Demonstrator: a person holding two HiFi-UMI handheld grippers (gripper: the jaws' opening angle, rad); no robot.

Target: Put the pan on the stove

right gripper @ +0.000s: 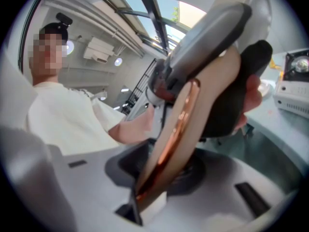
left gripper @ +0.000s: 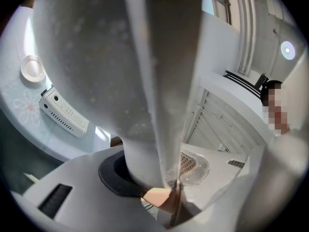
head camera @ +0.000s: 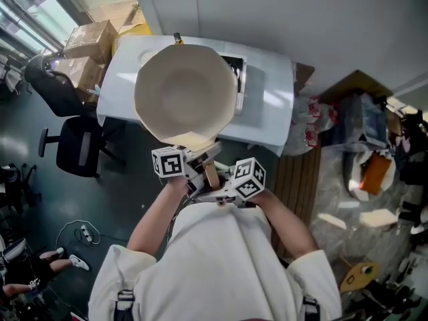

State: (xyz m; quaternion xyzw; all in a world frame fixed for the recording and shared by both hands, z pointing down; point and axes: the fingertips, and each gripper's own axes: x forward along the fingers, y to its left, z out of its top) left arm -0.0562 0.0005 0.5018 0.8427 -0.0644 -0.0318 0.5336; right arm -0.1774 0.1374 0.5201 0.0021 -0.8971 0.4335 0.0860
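A white table (head camera: 275,107) stands against a pale grey wall (head camera: 321,19). The floor (head camera: 33,202) is dark and glossy. A black chair (head camera: 77,154) and cardboard boxes (head camera: 90,40) sit near bright windows (head camera: 27,9) on the left.

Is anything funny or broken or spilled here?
Nothing looks broken or spilled. The pan hangs in the air over the white table, open side up and empty, its handle clamped by the left gripper and the right gripper. It is not on the stove yet.
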